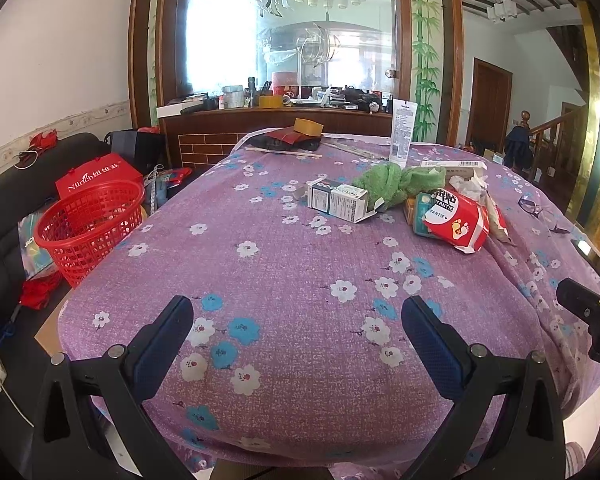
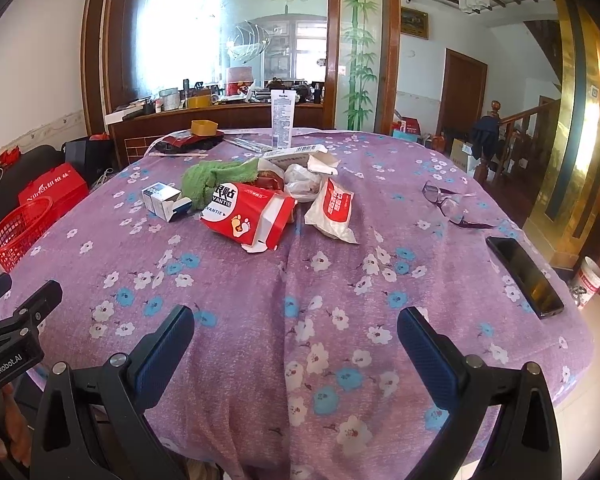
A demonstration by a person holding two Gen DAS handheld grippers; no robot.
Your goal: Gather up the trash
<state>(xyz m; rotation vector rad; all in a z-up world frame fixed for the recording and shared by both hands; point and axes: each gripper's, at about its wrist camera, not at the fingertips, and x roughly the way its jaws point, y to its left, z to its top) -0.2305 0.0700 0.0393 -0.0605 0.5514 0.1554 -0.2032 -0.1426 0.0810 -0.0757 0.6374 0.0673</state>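
The counter (image 2: 260, 360), draped in a flowered cloth, filled both views. At the left edge sat the red basket (image 1: 88, 224), likely there to take the trash. The red carton (image 2: 248, 216), white packet (image 2: 332, 212) and small box (image 1: 336, 202) lay clustered mid-frame. My left hand-held gripper (image 1: 296, 332) and right hand-held gripper (image 2: 296, 336) hovered spread wide, empty, well short of them.
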